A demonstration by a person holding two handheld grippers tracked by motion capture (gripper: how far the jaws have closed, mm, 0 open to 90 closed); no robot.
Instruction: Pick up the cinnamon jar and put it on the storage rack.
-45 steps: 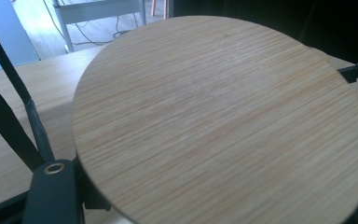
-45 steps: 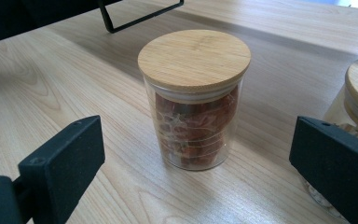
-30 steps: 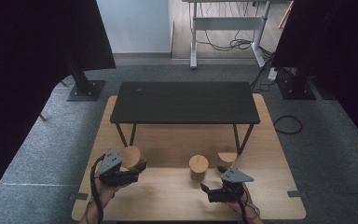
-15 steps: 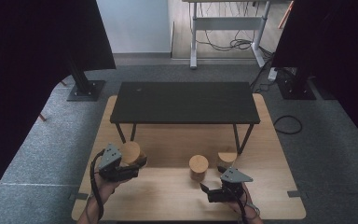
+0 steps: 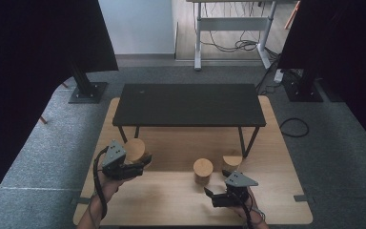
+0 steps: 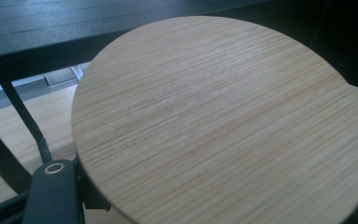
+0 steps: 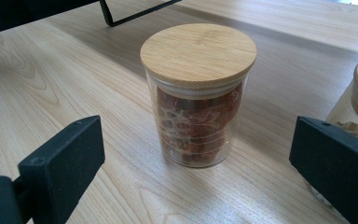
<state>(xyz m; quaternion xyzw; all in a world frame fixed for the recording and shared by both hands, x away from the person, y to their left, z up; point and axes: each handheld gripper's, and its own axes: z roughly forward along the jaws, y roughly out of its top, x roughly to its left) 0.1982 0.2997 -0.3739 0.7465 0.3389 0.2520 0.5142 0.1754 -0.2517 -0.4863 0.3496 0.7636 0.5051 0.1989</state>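
no legible txt, labels, nos.

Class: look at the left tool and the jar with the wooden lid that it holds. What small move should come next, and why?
Probably lift the held jar toward the black shelf. The left tool is shut on it at the wooden table's left, just below the shelf's front edge. The right tool waits open, facing the red-filled jar.

Count: three wooden-lidded jars — one [image 5: 135,150] between the left jaws, two [image 5: 203,171] [image 5: 232,163] ahead of the right jaws; one black shelf [image 5: 189,105].
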